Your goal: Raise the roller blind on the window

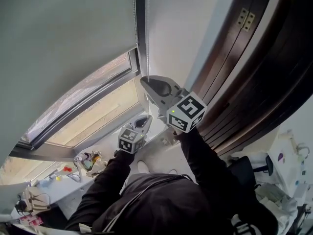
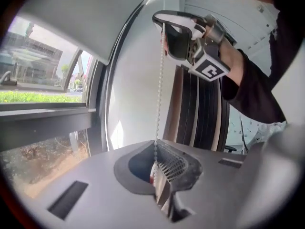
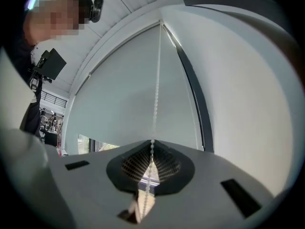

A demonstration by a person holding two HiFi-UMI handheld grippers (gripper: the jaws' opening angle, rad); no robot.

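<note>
Blind (image 1: 63,28) hangs over the upper and left part of the window (image 1: 93,99). Its bottom edge is partway up, so we see a strip of bare glass below it. In the right gripper view the blind covers nearly the whole window, with only a small patch of glass showing at the bottom.

A cluttered table (image 1: 54,187) sits below the window at its left end.

At the window's right edge, the left gripper (image 1: 143,123) is the lower of the two. Its jaws are together and clamped on the chain (image 2: 160,80), which runs straight up out of them along the window frame.

The right gripper (image 1: 146,83) is above it at the same edge of the window. Its jaws are also closed on the same chain, and the beads run taut from them toward the top of the blind. Both grippers hold one strand, one over the other.

The dark door (image 1: 254,72) is right of the window and plays no part in the task.

Progress, as we judge it: the chain is found and gripped and the blind is lifted a little, so the task is under way but most of it is left. The larger share of the glass is covered, so many more hand-over-hand pulls are probably needed before the blind reaches the top.
</note>
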